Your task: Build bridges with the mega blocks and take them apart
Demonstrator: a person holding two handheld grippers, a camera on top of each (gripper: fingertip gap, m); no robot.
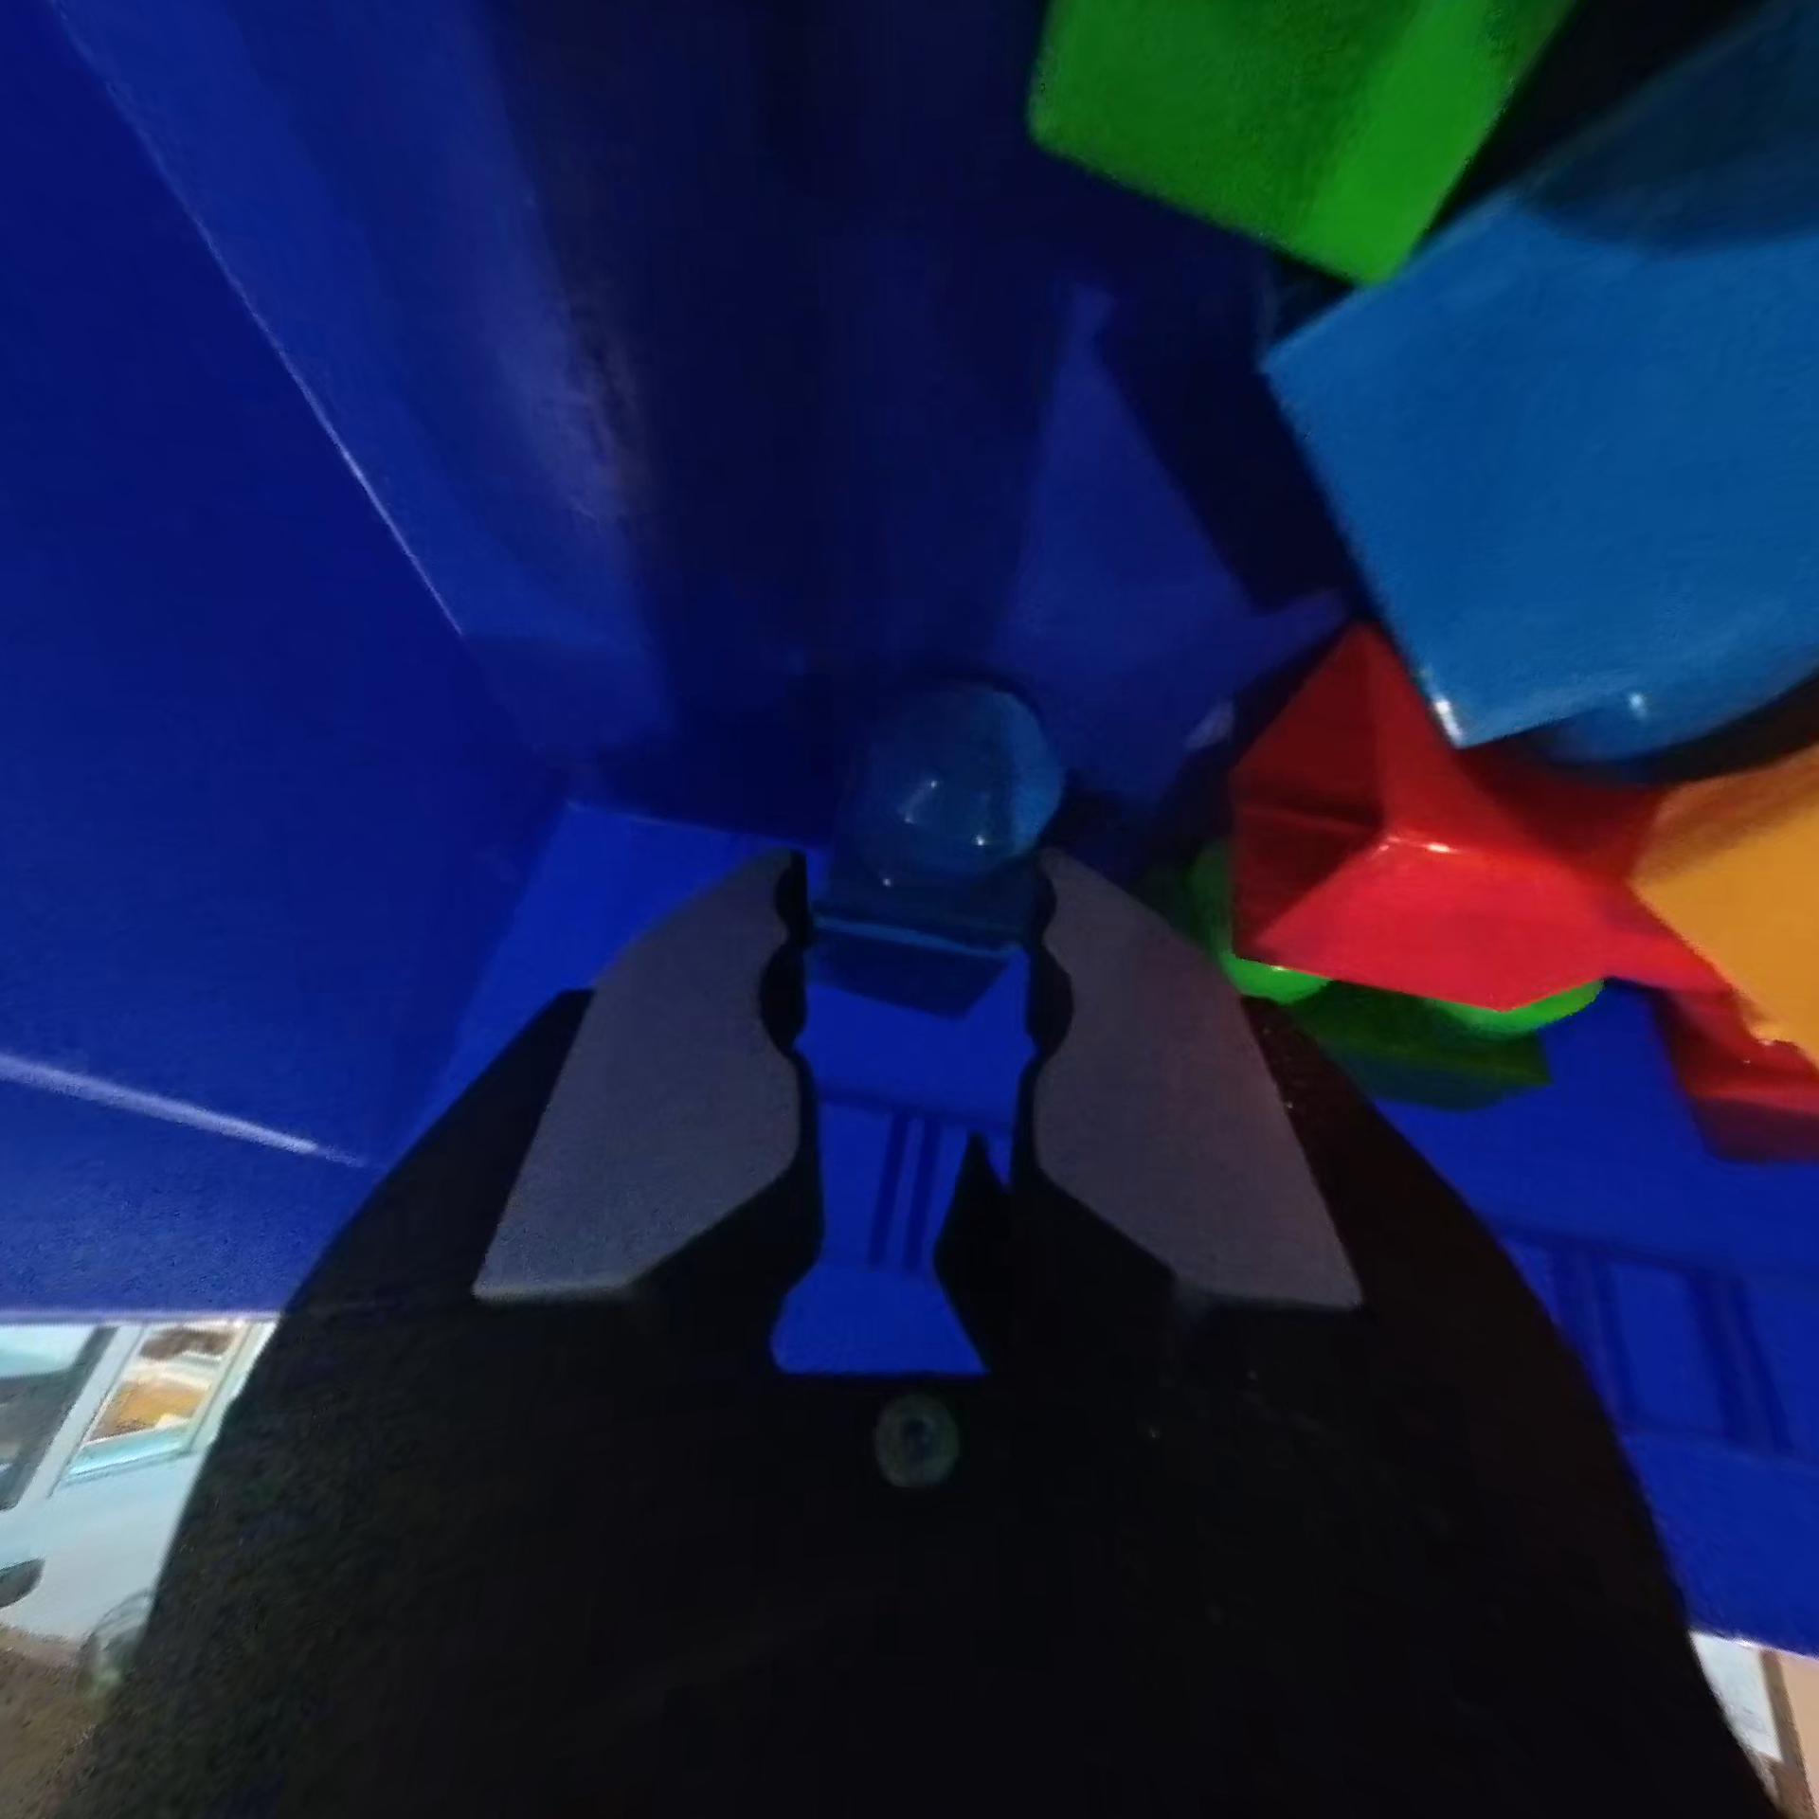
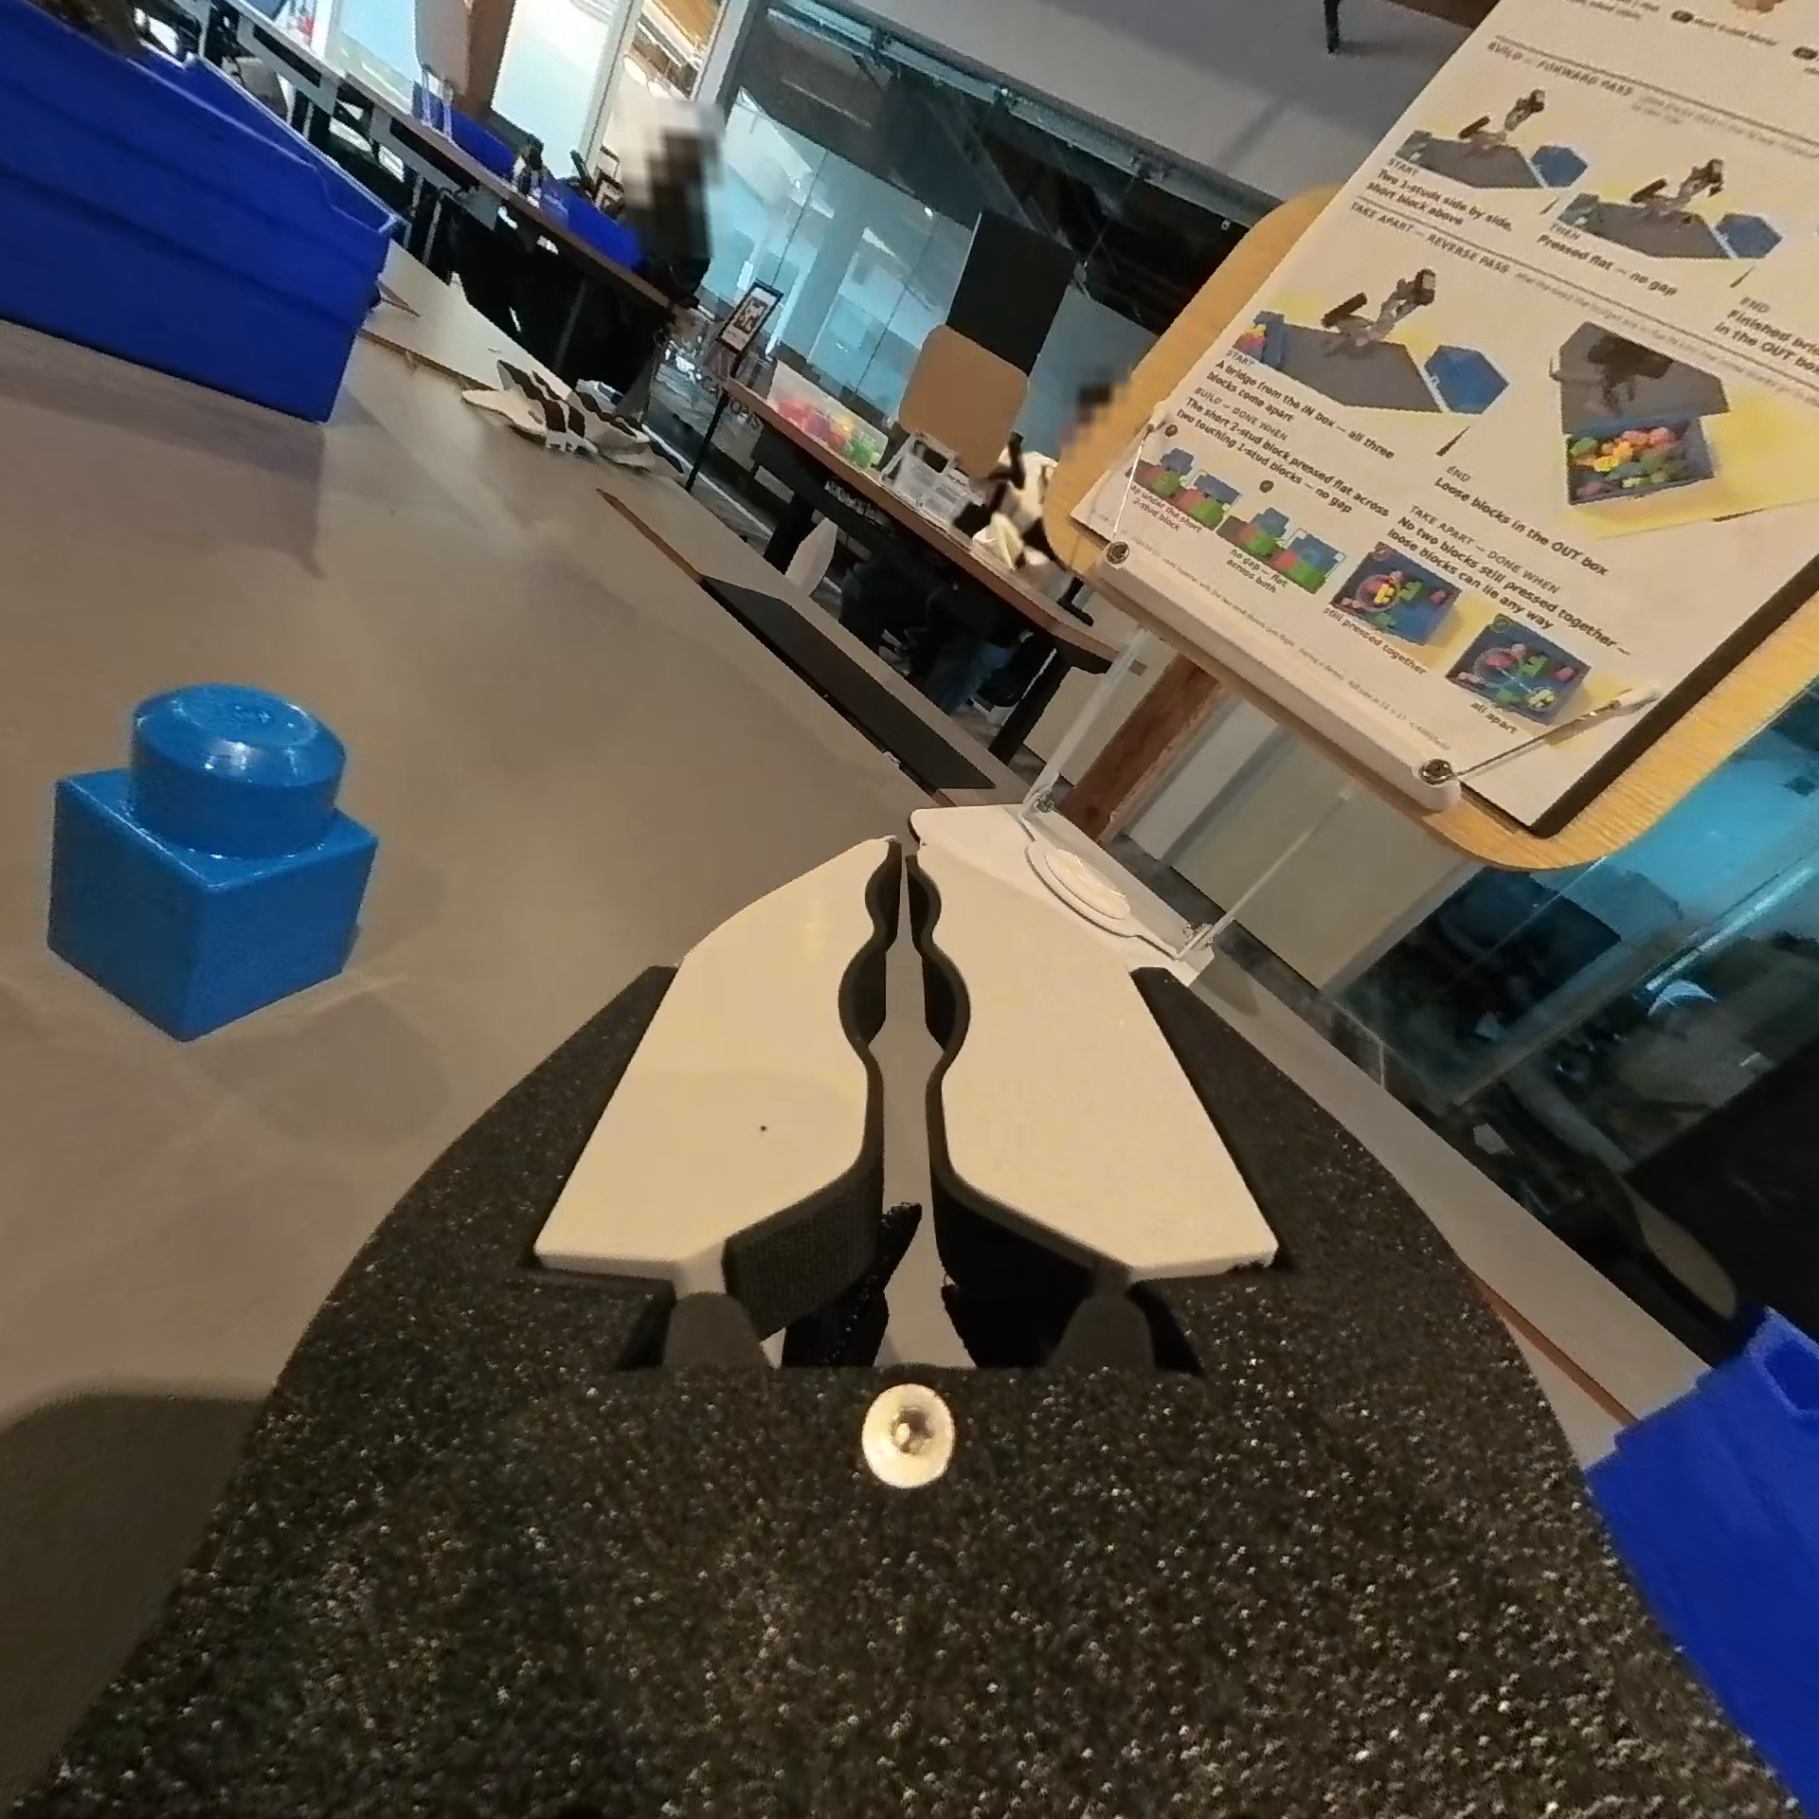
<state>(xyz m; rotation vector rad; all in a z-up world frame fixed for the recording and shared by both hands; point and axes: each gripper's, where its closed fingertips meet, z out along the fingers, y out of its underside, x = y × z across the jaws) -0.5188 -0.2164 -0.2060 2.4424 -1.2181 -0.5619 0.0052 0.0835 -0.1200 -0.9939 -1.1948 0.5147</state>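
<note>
In the left wrist view my left gripper [image 1: 920,886] is deep inside a blue bin [image 1: 394,492]. Its two pads press on the sides of a small blue one-stud block [image 1: 935,787], whose round stud points away from me. In the right wrist view my right gripper [image 2: 904,856] is shut with nothing between its pads, low over the grey table [image 2: 492,689]. Another blue one-stud block [image 2: 207,866] stands upright on the table to its left, apart from it.
Loose blocks are piled in the bin to the right of my left gripper: green [image 1: 1280,128], blue [image 1: 1575,443], red [image 1: 1427,866], orange [image 1: 1742,866]. An instruction board [image 2: 1476,394] on a white stand leans at the right. Blue bins [image 2: 177,246] stand far left; a bin corner [image 2: 1713,1526] is near right. My right fingertips sit around 60 cm from my left ones.
</note>
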